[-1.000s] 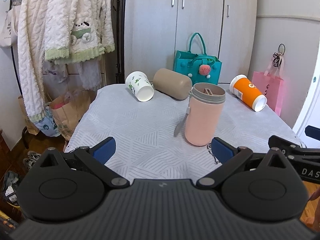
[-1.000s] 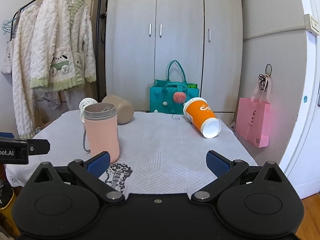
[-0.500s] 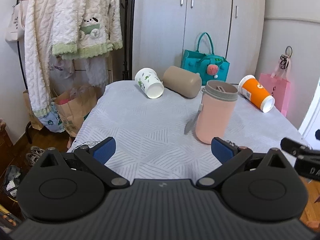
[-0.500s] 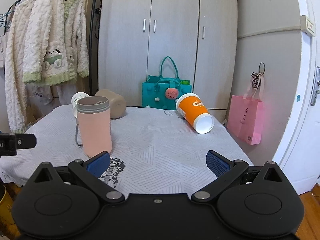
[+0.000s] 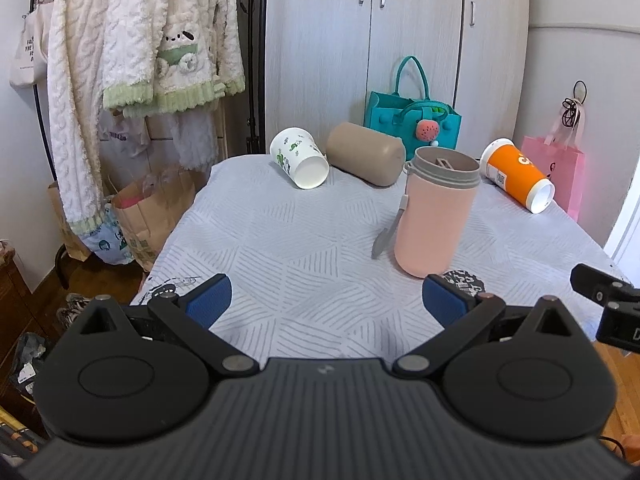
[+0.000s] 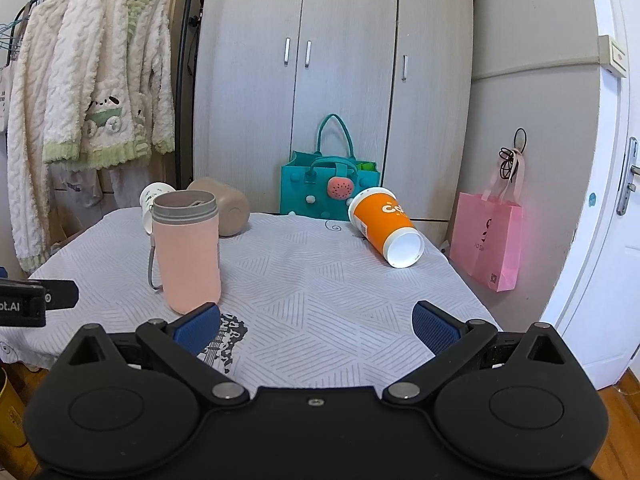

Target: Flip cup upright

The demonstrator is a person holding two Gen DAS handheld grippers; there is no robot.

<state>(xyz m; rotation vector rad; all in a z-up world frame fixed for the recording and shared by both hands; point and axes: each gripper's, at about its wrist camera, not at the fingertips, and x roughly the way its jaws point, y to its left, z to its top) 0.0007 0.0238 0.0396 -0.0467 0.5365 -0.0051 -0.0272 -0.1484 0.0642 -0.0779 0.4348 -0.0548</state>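
A pink cup with a grey rim (image 5: 434, 216) (image 6: 187, 252) stands upright on the table, a grey strap hanging at its left. A white printed cup (image 5: 299, 157) (image 6: 152, 200), a tan cup (image 5: 366, 153) (image 6: 224, 206) and an orange cup (image 5: 518, 181) (image 6: 386, 226) lie on their sides farther back. My left gripper (image 5: 326, 302) is open and empty over the table's near edge, short of the pink cup. My right gripper (image 6: 316, 326) is open and empty, its left finger just in front of the pink cup.
The table wears a white patterned cloth (image 5: 304, 248) (image 6: 320, 280). A teal bag (image 5: 412, 120) (image 6: 328, 188) stands behind it by the wardrobe. A pink bag (image 6: 486, 240) hangs at the right. Fluffy clothes (image 5: 132, 40) hang at the left above paper bags (image 5: 140, 216).
Both grippers have drawn back from the table and risen a little. The cups now look farther away. Nothing on the table has moved.
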